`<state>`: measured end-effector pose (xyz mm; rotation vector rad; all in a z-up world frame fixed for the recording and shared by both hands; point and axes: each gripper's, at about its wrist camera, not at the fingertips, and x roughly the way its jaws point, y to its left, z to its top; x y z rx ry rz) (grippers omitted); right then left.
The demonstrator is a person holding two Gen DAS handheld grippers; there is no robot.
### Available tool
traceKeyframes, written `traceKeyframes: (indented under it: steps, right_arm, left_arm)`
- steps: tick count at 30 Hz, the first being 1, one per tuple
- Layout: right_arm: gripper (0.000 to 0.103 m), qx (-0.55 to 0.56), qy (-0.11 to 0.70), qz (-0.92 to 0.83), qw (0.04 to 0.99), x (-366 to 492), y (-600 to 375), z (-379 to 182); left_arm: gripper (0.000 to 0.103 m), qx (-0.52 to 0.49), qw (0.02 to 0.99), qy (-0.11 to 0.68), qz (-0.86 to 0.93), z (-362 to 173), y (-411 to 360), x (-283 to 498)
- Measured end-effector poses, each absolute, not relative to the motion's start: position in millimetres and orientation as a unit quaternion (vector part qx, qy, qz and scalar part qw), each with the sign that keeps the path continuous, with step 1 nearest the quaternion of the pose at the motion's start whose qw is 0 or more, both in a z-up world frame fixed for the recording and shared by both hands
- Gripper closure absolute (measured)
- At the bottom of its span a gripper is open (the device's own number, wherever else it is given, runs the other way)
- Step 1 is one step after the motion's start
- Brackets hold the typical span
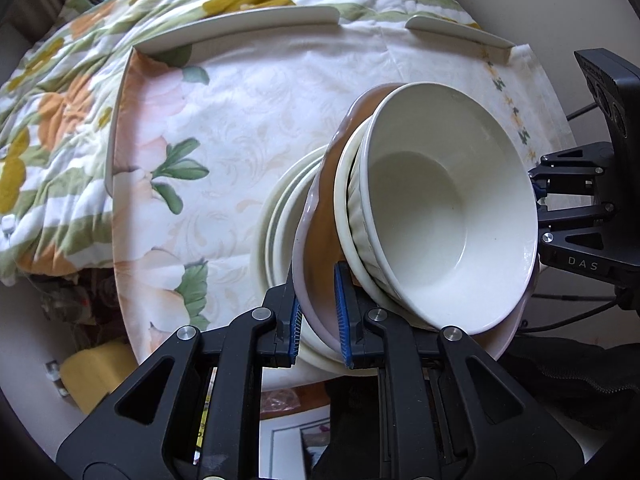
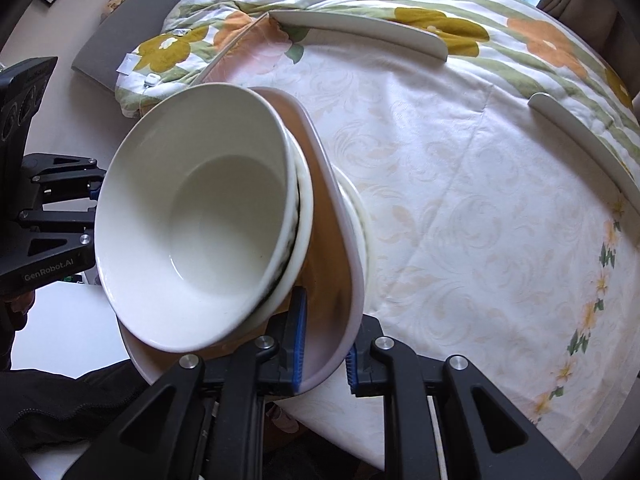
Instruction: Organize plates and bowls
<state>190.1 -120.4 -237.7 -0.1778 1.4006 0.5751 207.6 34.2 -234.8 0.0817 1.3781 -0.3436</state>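
A stack of dishes is held between both grippers above the table. A brown plate with a pale wavy rim (image 1: 320, 216) (image 2: 328, 240) carries two nested white bowls (image 1: 448, 208) (image 2: 192, 208). Cream plates (image 1: 276, 216) (image 2: 358, 216) lie under it. My left gripper (image 1: 318, 316) is shut on the brown plate's rim. My right gripper (image 2: 326, 336) is shut on the opposite rim. Each gripper shows across the stack in the other's view: the right (image 1: 576, 216), the left (image 2: 52, 216).
The table (image 1: 224, 128) (image 2: 480, 208) wears a white floral cloth. Curved white rails (image 1: 240, 28) (image 2: 360, 28) edge its far side. A flowered quilt (image 1: 48, 120) (image 2: 460, 12) lies beyond the table.
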Motion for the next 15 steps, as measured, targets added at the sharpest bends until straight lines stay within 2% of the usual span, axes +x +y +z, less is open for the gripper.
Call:
traceKeyframes:
  steps: [15]
  right_arm:
    - [0.088,-0.074,0.654,0.234,0.716,192,-114,-258]
  left_arm:
    - [0.090,0.025,0.732,0.653,-0.195,-268,46,210]
